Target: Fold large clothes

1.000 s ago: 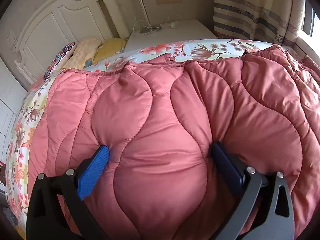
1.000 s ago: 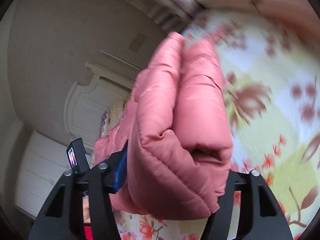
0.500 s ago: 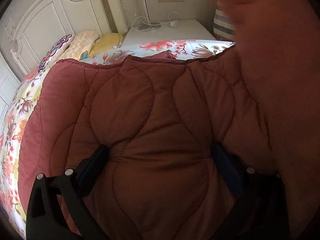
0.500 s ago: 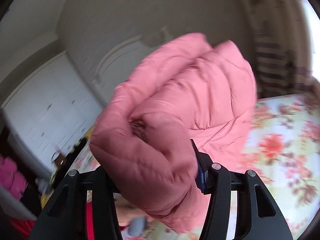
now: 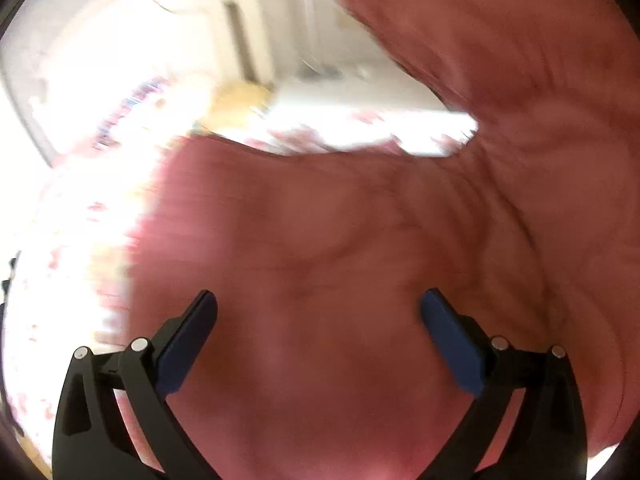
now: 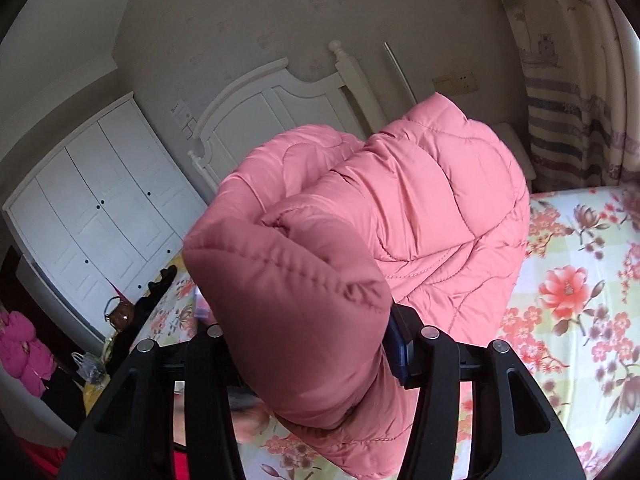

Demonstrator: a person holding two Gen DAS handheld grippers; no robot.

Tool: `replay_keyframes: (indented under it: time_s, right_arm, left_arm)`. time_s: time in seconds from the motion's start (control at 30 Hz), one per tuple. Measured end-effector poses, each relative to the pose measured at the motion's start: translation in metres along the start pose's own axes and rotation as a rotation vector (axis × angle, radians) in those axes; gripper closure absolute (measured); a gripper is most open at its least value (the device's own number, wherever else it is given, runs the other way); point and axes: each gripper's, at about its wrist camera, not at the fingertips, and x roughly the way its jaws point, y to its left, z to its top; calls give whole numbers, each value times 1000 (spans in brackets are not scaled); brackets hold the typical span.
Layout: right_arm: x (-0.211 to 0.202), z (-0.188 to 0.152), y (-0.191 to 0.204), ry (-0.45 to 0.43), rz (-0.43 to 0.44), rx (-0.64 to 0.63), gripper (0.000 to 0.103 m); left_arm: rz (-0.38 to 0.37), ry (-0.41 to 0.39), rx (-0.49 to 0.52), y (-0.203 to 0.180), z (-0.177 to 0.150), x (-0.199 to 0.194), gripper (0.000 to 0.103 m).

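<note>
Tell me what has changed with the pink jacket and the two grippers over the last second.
The right gripper has swung its clamped fold of the pink jacket round from over the floral bedsheet to face the headboard. In the left view that part now looms over the right side, and the picture has gone blurred. Unchanged: the left gripper stays wide open with padding between its fingers; the right stays shut on its fold.

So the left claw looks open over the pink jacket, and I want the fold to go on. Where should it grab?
Probably a bunched fold of the pink quilted jacket, straight ahead between the left claw's open jaws. The right claw already clamps a rolled edge.
</note>
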Motion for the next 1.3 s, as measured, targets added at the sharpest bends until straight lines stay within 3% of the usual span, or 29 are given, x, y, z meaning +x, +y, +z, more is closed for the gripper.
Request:
replay_keyframes:
  time_s: [0.13, 0.3, 0.43, 0.67, 0.87, 1.07, 1.3]
  right_arm:
    - [-9, 5, 5, -19, -3, -13, 53]
    - [4, 13, 34, 0, -5, -86, 53]
    - [39, 9, 67, 79, 2, -179, 53]
    - [129, -23, 97, 316, 106, -237, 53]
    - [147, -36, 97, 365, 152, -228, 52]
    - [152, -44, 99, 381, 113, -286, 52]
    - [162, -76, 132, 404, 1, -507, 52]
  left_arm:
    - [126, -40, -21, 47, 5, -4, 2]
    - [141, 53, -68, 73, 7, 44, 2]
    - [72, 98, -114, 75, 4, 70, 2]
    - [-58, 115, -202, 90, -6, 85, 2]
    - [-135, 122, -226, 102, -13, 89, 2]
    - [-88, 79, -111, 126, -15, 70, 2]
    - [-17, 57, -80, 171, -12, 41, 2]
